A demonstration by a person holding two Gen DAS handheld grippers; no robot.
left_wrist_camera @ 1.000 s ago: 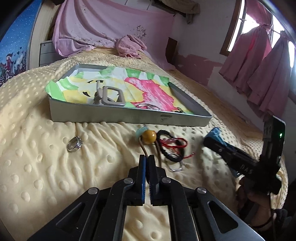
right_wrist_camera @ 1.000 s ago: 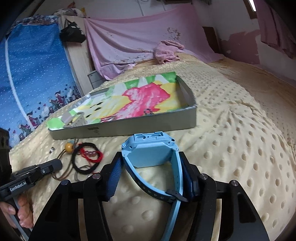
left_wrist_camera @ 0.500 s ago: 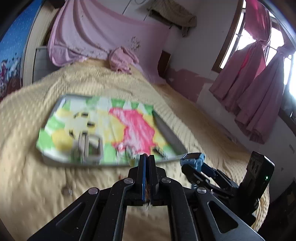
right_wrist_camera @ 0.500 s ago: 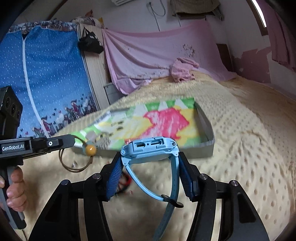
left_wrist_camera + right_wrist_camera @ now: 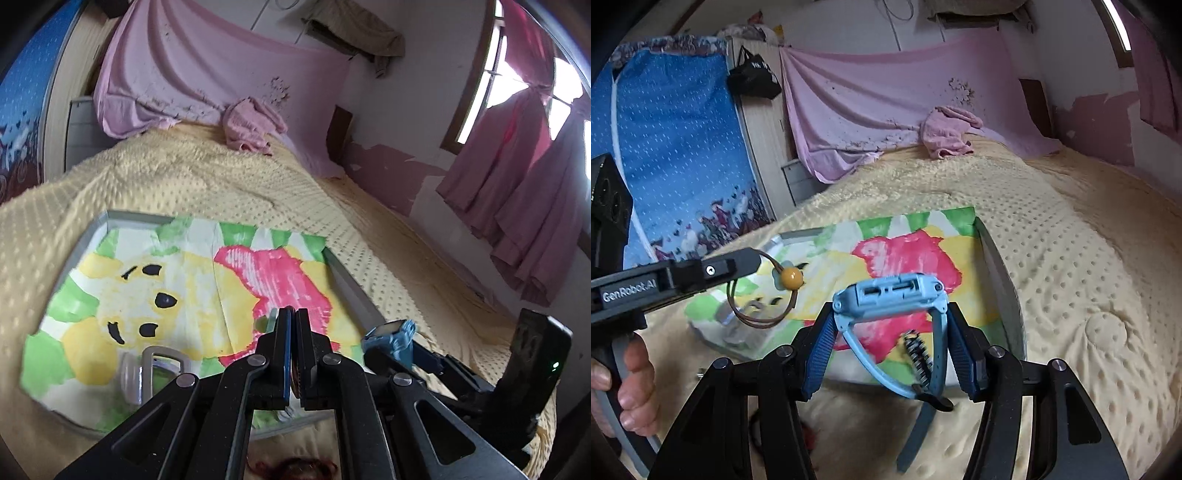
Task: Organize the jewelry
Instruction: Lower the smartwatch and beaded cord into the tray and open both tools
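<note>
Bed (image 5: 1071, 258): covered by a yellow dotted blanket; it carries the tray and fills the middle of both views
Pink sheet (image 5: 207, 74): hung across the far wall behind the bed; a crumpled pink cloth (image 5: 947, 133) lies on the blanket just below it
Tray (image 5: 1004, 280): shallow grey metal tray on the bed, lined with a cartoon-print cloth (image 5: 166, 280) in yellow, green and pink; both grippers hang above its near part
Right gripper (image 5: 892, 354): jaws set narrow on the strap of a light-blue smartwatch (image 5: 894, 295); the watch case stands up above the fingertips over the near right part of the tray; the loose strap end hangs down between the fingers
Left gripper (image 5: 291, 332): jaws pressed nearly together on a thin brown cord bracelet (image 5: 761, 310) with a mustard-yellow bead (image 5: 792, 277); the loop dangles from the tip over the near left part of the tray
Buckle (image 5: 162, 369): grey rectangular piece lying in the near left of the tray, with something pale and round just beside it, blurred
Black beaded piece (image 5: 918, 354): lies in the tray's near right, partly hidden behind the watch strap
Red piece (image 5: 291, 467): on the blanket near the tray's near rim, mostly hidden by the left gripper
</note>
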